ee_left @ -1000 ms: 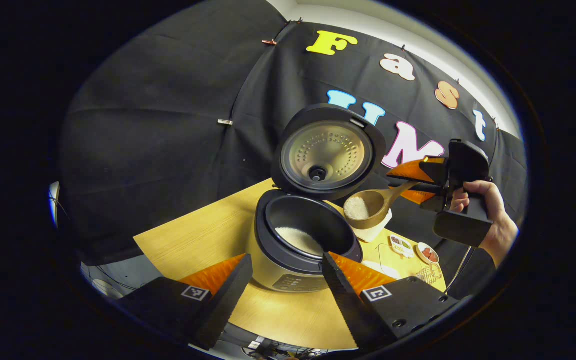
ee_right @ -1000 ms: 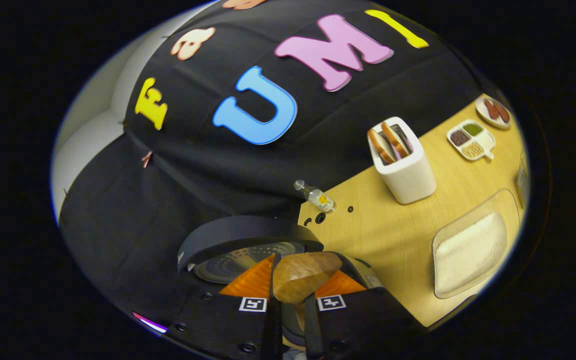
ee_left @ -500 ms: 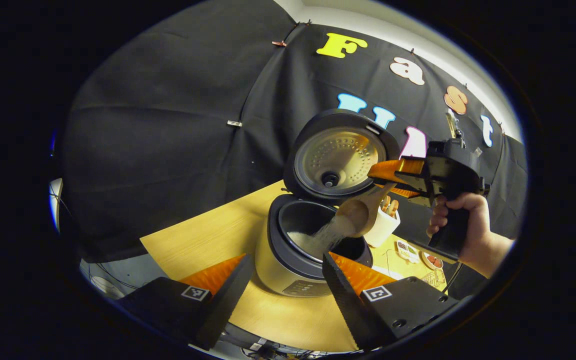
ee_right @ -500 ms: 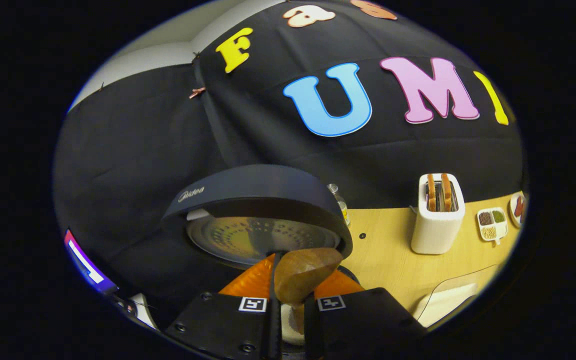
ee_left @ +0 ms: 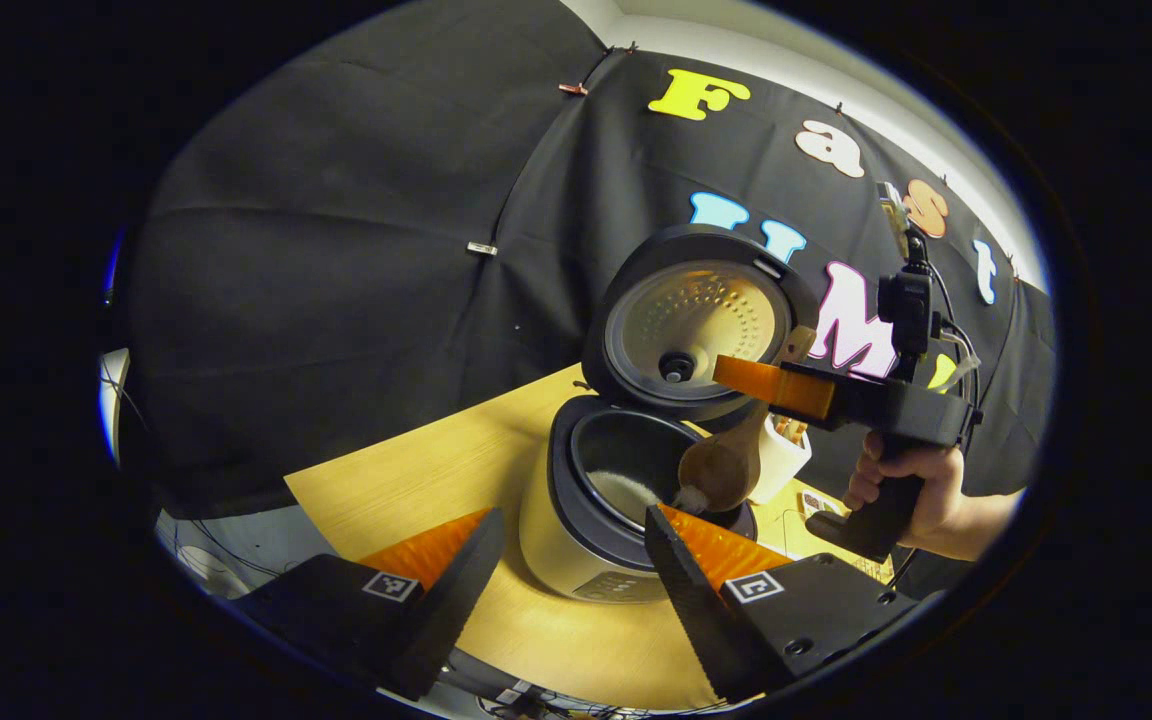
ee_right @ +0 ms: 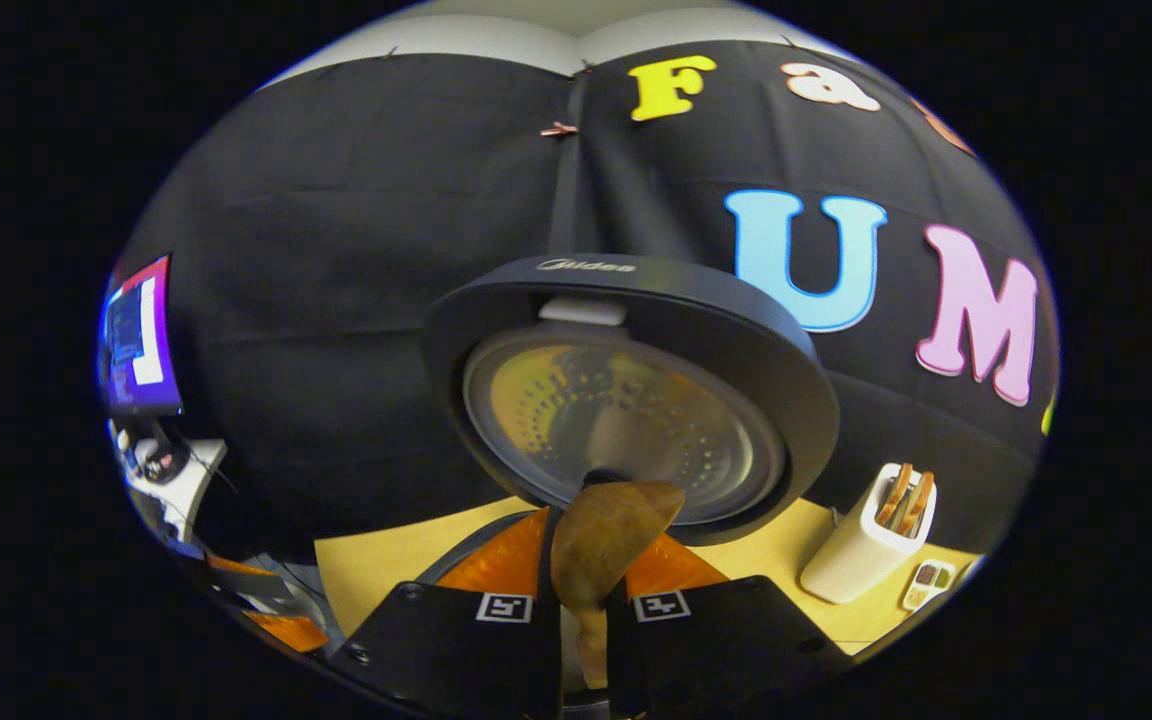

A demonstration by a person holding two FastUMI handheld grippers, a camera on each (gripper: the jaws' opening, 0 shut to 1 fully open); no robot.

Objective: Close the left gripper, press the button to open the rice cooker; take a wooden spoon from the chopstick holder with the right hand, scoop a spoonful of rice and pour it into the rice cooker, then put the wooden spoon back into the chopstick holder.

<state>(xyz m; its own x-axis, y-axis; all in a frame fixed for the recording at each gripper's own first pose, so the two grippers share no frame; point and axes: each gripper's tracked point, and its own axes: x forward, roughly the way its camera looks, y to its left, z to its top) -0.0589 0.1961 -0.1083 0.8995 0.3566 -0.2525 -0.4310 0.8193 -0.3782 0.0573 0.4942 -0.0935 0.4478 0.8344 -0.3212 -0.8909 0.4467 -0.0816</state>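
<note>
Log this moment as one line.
phase: pouring rice | right gripper: shut on spoon, tipped over cooker | lid: open | left gripper: open

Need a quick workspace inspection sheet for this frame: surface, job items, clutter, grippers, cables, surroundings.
Surface: wooden table, bare at front.
Job's things: rice cooker open, lid upright, rice in pot; wooden spoon tipped over the pot; chopstick holder behind.
Clutter: small divided dish.
Grippers: right gripper shut on wooden spoon; left gripper open, holding nothing.
Cables: wiring on right gripper's top.
Surroundings: black cloth wall; lit screen at the side.
</note>
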